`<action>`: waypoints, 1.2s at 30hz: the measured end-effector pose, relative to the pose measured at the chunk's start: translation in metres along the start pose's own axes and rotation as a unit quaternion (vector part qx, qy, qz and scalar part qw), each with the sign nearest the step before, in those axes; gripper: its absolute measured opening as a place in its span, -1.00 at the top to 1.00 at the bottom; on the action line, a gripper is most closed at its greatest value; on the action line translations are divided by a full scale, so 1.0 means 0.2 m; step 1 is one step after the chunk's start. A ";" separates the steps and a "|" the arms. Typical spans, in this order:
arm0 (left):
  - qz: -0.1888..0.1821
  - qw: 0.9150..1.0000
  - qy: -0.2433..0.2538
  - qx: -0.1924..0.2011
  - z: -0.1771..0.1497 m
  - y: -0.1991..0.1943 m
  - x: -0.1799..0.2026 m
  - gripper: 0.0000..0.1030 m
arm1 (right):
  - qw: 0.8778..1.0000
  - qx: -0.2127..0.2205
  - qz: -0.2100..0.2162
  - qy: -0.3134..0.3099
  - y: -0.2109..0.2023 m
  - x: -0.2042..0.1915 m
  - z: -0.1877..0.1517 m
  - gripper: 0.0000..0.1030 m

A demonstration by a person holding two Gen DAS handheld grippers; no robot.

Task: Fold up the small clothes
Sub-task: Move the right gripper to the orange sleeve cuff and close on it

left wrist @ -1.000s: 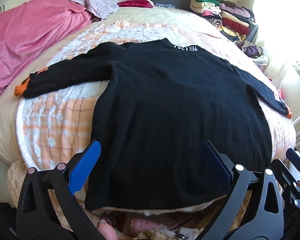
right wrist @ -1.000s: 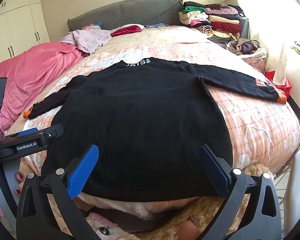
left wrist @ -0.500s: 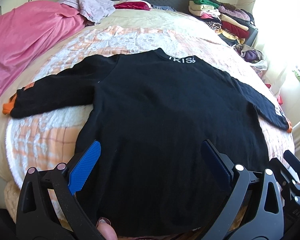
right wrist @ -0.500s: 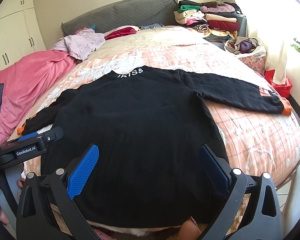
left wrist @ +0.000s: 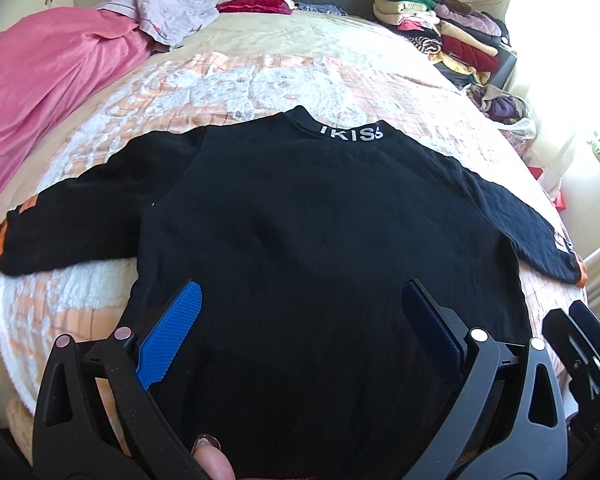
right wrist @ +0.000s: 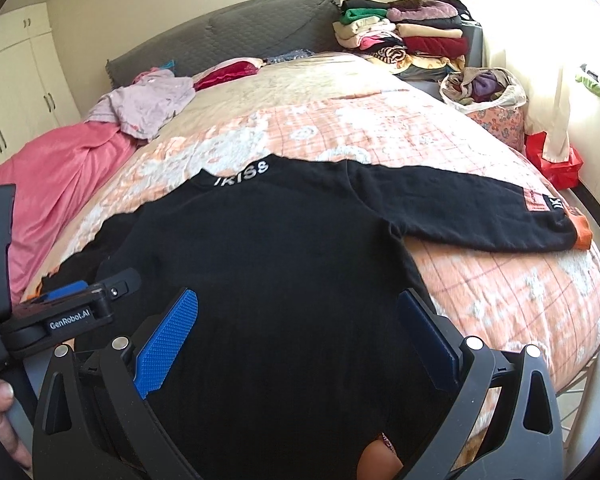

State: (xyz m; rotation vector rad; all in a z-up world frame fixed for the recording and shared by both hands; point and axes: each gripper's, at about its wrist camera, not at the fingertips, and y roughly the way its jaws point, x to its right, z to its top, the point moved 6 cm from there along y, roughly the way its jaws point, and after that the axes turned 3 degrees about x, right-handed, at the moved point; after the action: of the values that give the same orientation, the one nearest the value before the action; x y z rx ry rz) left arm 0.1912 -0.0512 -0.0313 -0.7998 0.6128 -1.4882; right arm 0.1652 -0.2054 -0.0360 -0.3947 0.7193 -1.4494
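Observation:
A black long-sleeved top with white lettering on its collar lies flat on the bed, both sleeves spread outward, with orange cuffs. My left gripper is open above the lower part of the top, nearer its left side, blue pads wide apart. My right gripper is also open, over the lower right part of the top. Neither holds cloth. The left gripper's body shows at the left of the right wrist view. The hem is hidden below both grippers.
An orange-and-white patterned blanket covers the bed. A pink quilt lies at the left, loose garments near the grey headboard. Stacked folded clothes and a bag of clothes sit at the far right.
Both grippers have moved forward and up over the top; its hem and the bed's front edge have dropped out of view. Both stay open.

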 end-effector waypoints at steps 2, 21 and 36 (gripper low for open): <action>0.001 1.000 0.001 0.000 0.03 0.02 0.01 -0.83 | 1.000 0.003 -0.002 0.005 0.02 0.01 0.03 -0.92; -0.028 0.999 0.021 -0.011 0.34 0.23 0.26 -0.83 | 0.994 0.021 -0.048 0.092 0.18 0.48 0.41 -0.92; -0.054 0.995 0.075 -0.037 0.39 0.44 0.56 -0.83 | 0.958 0.019 -0.152 0.244 0.14 1.33 0.33 -0.92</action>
State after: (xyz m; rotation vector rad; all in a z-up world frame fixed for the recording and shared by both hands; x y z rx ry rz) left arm 0.3098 -0.1618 -0.0388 -0.7938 0.7503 -1.6424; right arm 0.2214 -0.4751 -0.0603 -0.1131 1.0561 -1.8796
